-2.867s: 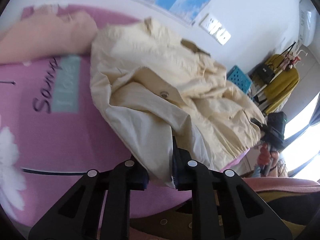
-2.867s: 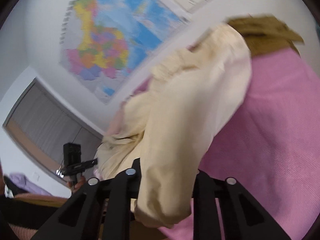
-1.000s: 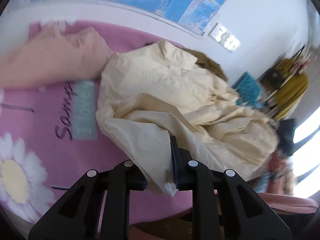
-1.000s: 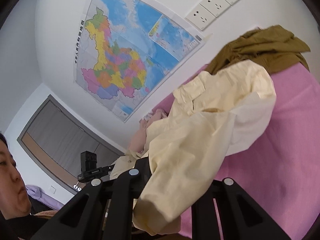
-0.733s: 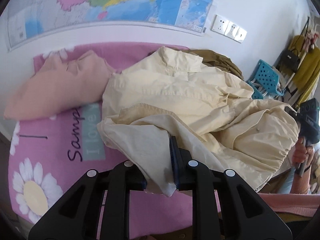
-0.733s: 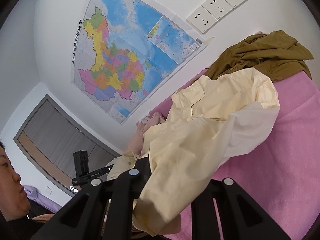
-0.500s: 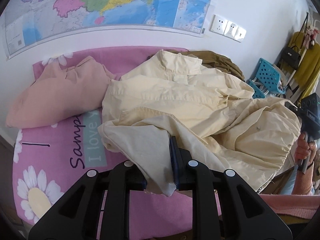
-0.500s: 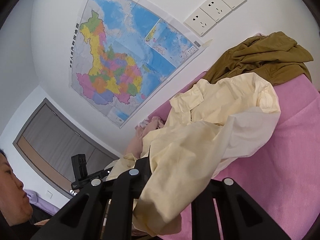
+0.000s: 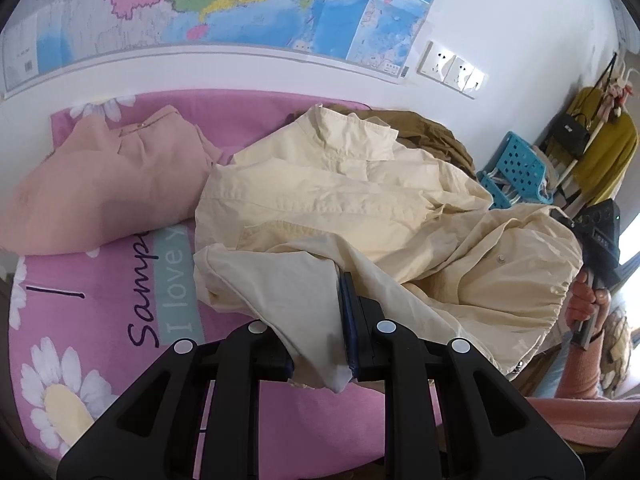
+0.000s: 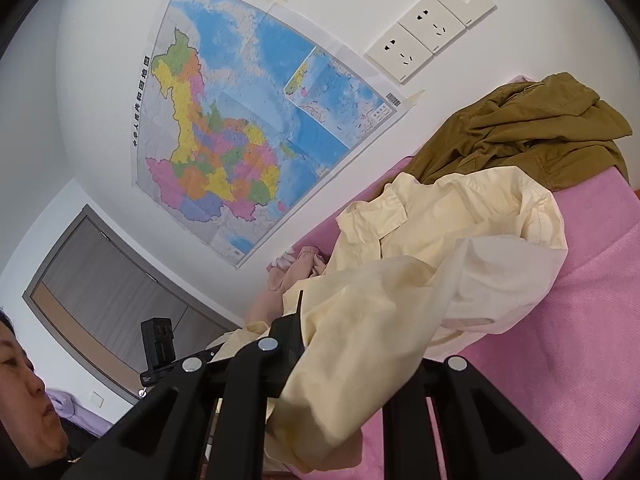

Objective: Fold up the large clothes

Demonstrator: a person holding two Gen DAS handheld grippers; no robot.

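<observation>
A large cream jacket [image 9: 360, 208] lies crumpled on the pink bed cover [image 9: 120, 304], collar toward the wall. My left gripper [image 9: 320, 344] is shut on a fold of its pale lining near the front edge. In the right wrist view the same cream jacket [image 10: 420, 280] drapes over my right gripper [image 10: 344, 356], which is shut on its gathered hem; the cloth hides the right finger. That hem hangs lifted at the bed's right side, beside the other gripper [image 9: 596, 248] and the hand holding it.
A peach garment [image 9: 100, 184] lies at the bed's left, an olive jacket [image 10: 528, 132] against the wall behind the cream one. A map [image 10: 248, 120] and sockets [image 10: 432, 20] are on the wall. A blue basket [image 9: 516, 168] and clothes rack [image 9: 600, 140] stand right. A person's face shows low left in the right wrist view.
Both grippers have pulled back and up with the jacket still held. More of the bed, the map and the olive jacket have come into view, and the jacket is drawn out wider.
</observation>
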